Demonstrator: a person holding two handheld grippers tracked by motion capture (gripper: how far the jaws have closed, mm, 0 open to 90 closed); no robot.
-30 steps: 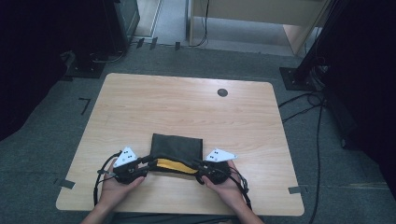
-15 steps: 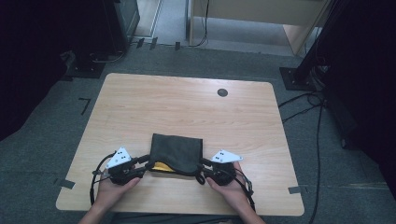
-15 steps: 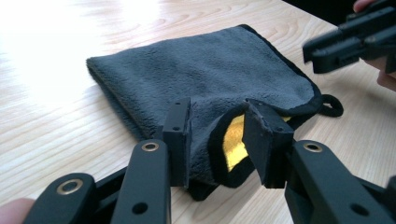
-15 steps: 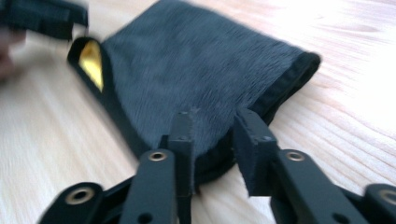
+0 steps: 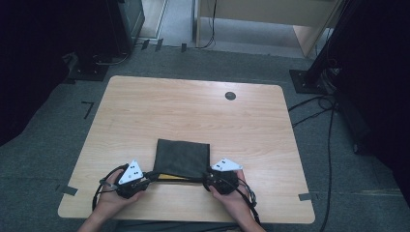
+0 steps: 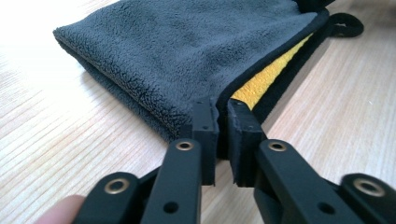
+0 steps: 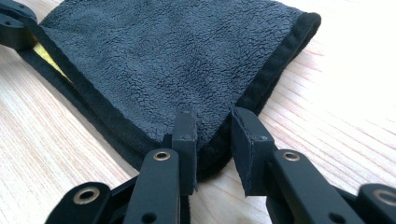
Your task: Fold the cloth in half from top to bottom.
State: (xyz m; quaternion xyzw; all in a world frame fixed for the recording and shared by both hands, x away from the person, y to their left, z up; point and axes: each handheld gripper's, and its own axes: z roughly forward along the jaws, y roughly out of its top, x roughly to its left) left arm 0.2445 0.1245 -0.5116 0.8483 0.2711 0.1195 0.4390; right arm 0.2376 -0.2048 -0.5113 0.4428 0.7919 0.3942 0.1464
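A dark grey folded cloth [image 5: 183,157] lies on the wooden table [image 5: 193,111] near its front edge, with its yellow inner side [image 6: 261,81] showing under the lifted top layer. My left gripper [image 5: 147,178] pinches the cloth's near left corner [image 6: 205,100]. Its jaws have just been closing and stand almost together on the hem. My right gripper [image 5: 207,180] holds the near right corner [image 7: 212,140], its jaws also just closing on the thicker fold. The black hem runs taut between the two grippers.
A round black grommet [image 5: 230,95] sits in the tabletop at the back right. Cables [image 5: 314,104] trail over the carpet on the right, beside dark stands. A person's hands hold both grippers at the table's front edge.
Both hands stay in place at the cloth's near corners. The near hem now runs straighter between the grippers, and less of the yellow side shows than a second ago.
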